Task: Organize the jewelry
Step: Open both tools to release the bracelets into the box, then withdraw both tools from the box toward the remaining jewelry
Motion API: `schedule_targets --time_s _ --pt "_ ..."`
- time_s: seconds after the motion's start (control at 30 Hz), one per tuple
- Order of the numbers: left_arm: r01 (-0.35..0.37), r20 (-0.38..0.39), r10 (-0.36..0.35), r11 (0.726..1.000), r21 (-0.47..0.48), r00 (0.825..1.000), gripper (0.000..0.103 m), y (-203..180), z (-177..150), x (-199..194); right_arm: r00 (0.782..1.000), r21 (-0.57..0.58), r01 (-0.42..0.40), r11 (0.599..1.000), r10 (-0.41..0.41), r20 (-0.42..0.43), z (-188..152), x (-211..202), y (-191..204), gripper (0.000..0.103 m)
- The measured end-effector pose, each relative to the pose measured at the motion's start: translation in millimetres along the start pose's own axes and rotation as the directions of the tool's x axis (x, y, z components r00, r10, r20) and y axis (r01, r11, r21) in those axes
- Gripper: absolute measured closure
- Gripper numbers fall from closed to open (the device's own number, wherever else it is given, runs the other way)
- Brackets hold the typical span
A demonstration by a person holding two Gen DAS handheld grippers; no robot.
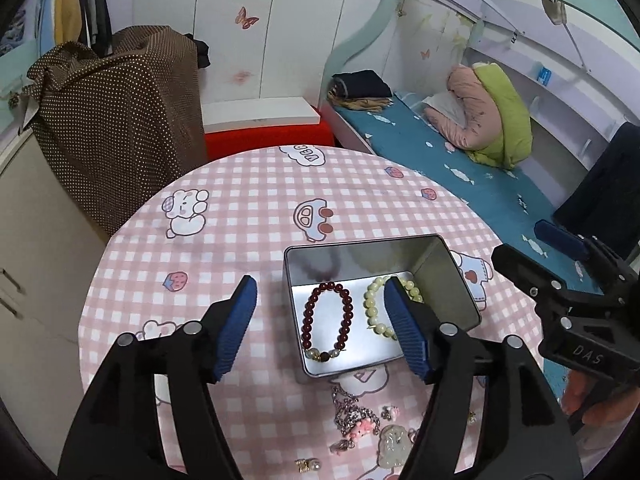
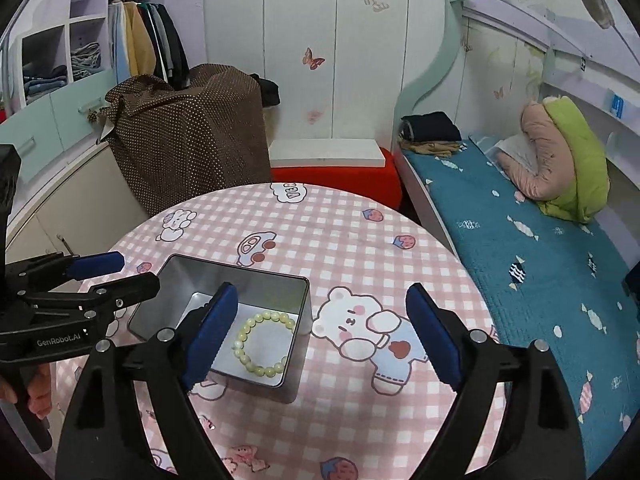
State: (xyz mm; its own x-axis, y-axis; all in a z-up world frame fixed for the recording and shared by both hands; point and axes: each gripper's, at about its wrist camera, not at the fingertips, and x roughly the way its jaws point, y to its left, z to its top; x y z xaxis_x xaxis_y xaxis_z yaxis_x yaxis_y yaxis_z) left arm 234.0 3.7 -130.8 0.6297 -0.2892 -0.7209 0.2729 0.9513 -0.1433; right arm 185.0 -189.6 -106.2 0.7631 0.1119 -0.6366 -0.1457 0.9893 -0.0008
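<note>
An open silver tin [image 1: 360, 254] stands on the round table. In it lie a dark red bead bracelet [image 1: 326, 320] and a pale yellow bead bracelet [image 1: 372, 308]; the yellow one also shows in the right wrist view [image 2: 264, 342], inside the tin [image 2: 240, 276]. My left gripper [image 1: 320, 320] is open and empty above the tin's near side. My right gripper [image 2: 322, 330] is open and empty, over the tin's right edge. In front of the tin lie a silver chain with a pink charm [image 1: 356, 412], a pale jade pendant [image 1: 394, 446] and small earrings [image 1: 308, 465].
The table has a pink checked cloth [image 1: 248, 200] with cartoon prints. A bed with a blue cover [image 1: 460, 168] is on the right. A brown dotted cover [image 1: 116, 120] and a red stool with a white box [image 1: 264, 128] stand behind the table.
</note>
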Motion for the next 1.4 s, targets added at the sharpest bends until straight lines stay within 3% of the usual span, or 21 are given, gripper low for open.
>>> schedule_targets --time_s 0.37,0.47,0.7,1.1,1.4 --pt "-0.014 0.015 0.014 1.0 0.002 1.0 0.03 0 -12 -20 1.0 -0.007 0.014 1.0 -0.014 0.019 -6 -20 5 0.02" --pt "-0.017 0.017 0.017 1.0 0.001 1.0 0.024 2 -18 -26 1.0 -0.008 0.022 1.0 -0.022 0.016 -9 -23 7 0.02" --pt "-0.031 0.004 0.031 1.0 -0.003 1.0 0.014 13 -38 -35 0.999 -0.005 0.037 0.999 -0.037 0.002 -21 -27 14 0.011" --pt "-0.037 -0.055 0.037 0.999 -0.01 0.998 0.012 29 -89 -38 0.998 -0.002 0.015 1.0 -0.015 -0.057 -60 -26 30 0.009" --pt "-0.002 -0.033 0.004 0.999 0.047 0.999 0.013 25 -120 -34 0.998 0.037 0.012 0.999 -0.01 -0.058 -94 -33 35 0.009"
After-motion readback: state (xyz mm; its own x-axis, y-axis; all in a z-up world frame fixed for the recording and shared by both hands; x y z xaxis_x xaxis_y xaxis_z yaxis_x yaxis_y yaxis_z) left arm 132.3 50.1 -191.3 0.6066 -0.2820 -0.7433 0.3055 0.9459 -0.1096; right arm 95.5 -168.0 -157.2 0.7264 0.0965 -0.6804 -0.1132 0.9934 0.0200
